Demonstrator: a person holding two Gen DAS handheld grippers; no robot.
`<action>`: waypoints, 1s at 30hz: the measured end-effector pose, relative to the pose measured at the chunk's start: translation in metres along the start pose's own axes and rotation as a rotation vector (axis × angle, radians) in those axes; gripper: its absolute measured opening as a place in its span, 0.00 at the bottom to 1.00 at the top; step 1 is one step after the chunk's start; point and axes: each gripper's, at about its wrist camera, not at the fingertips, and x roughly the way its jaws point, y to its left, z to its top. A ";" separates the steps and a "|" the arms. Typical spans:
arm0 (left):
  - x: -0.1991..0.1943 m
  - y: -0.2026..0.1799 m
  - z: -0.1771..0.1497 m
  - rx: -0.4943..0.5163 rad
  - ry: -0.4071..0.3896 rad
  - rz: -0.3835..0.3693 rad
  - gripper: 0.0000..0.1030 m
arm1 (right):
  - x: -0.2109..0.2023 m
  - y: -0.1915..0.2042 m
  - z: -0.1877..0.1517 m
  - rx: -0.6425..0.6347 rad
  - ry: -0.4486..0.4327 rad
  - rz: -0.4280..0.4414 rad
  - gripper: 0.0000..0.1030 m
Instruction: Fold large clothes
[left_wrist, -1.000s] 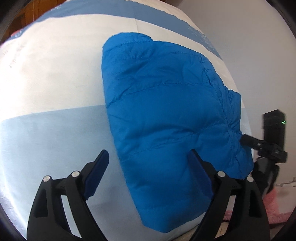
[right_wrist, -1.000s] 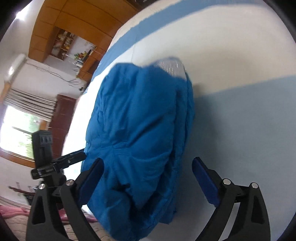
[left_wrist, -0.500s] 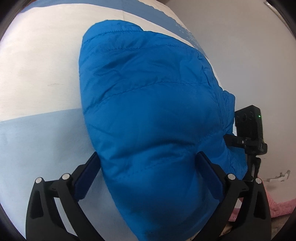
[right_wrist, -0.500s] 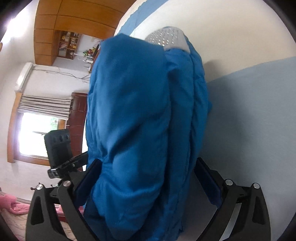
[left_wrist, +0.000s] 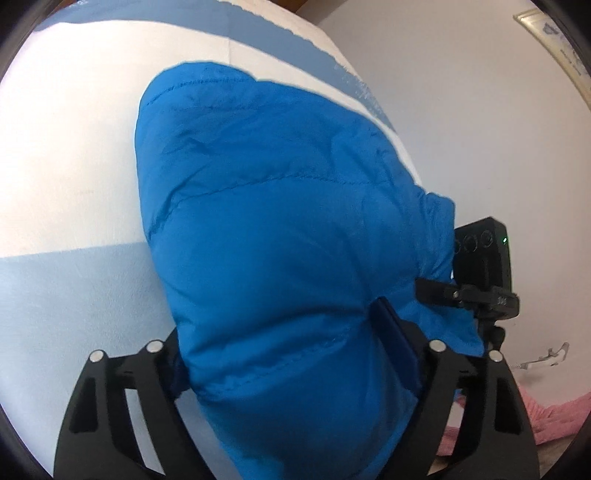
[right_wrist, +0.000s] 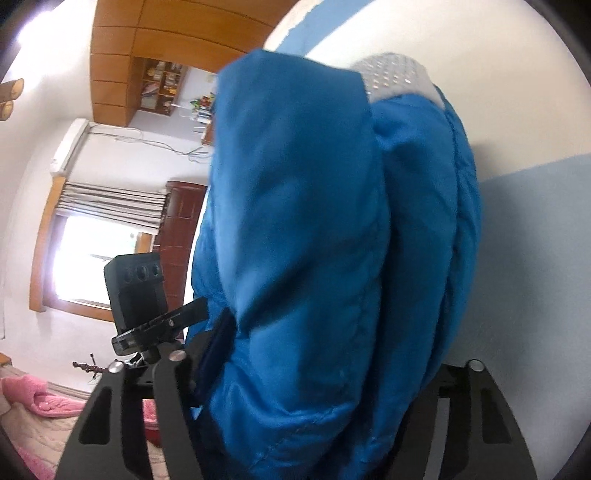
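Lying folded into a thick bundle on a white-and-blue striped bed sheet (left_wrist: 66, 206), blue padded jacket (left_wrist: 288, 236), with a grey dotted lining patch (right_wrist: 391, 75) showing at its far end in the right wrist view. Straddling the jacket's near edge, left gripper (left_wrist: 291, 354): jaws closing, puffy fabric bulging between them, right finger (left_wrist: 397, 339) dug into the cloth, the other finger mostly hidden under it. Straddling the jacket's other side, right gripper (right_wrist: 328, 354): jaws closing too, stacked layers filling the gap, left finger (right_wrist: 218, 339) against the fabric, right finger covered by the jacket. Beside the jacket, off the sheet's edge, a black camera unit on a clamp (left_wrist: 480, 258). Beyond that, lower down, a pink blanket (right_wrist: 33, 397). Farther from the jacket, a window with a rolled blind (right_wrist: 96, 236) and wooden cabinets holding small, unclear items on open shelves (right_wrist: 162, 88).
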 end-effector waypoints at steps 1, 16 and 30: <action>-0.002 -0.001 0.001 0.001 -0.004 -0.003 0.78 | -0.002 0.005 0.002 -0.012 -0.002 0.006 0.63; -0.057 -0.023 0.052 0.097 -0.217 0.070 0.78 | -0.004 0.066 0.082 -0.251 -0.028 0.042 0.62; -0.049 0.057 0.116 0.000 -0.252 0.127 0.78 | 0.079 0.057 0.187 -0.262 0.071 0.033 0.62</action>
